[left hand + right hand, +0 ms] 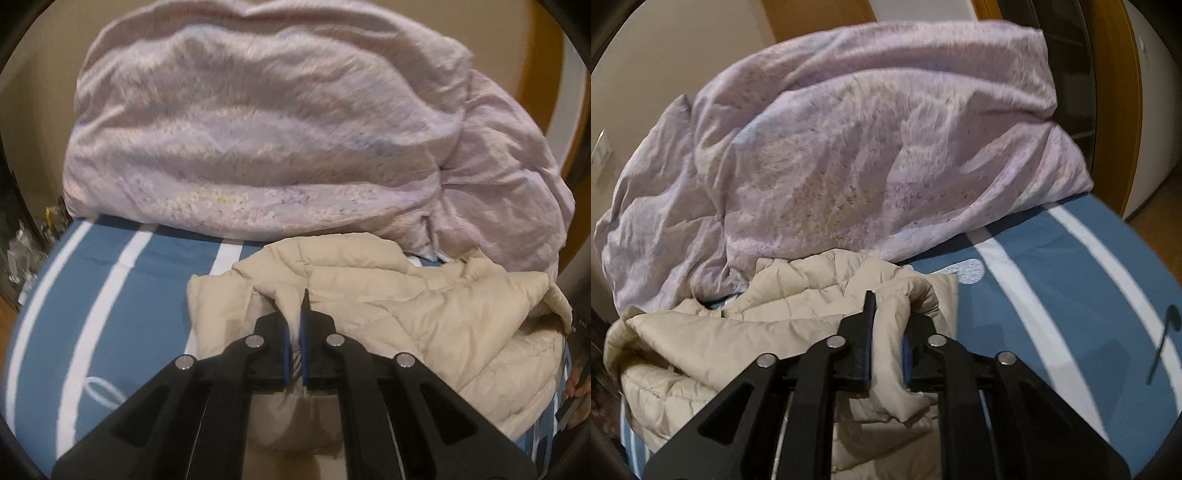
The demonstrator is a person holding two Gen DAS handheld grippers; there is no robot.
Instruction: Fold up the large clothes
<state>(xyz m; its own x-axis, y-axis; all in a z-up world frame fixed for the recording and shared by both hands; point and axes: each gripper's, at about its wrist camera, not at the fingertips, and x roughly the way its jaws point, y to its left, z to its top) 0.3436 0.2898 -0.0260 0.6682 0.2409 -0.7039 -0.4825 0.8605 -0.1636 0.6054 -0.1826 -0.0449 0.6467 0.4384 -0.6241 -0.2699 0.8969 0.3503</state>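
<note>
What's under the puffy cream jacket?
The cream jacket lies on a blue bedsheet with white stripes. The sheet shows beside it; whatever is directly beneath the jacket is covered, so that cannot be seen.

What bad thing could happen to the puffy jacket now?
The left gripper pinches only a thin fold of the cream quilted puffer jacket, so it might slip out. The right gripper has a thicker fold between its jaws, which might drop. The crumpled lilac floral duvet sits close behind and could get in the way.
</note>
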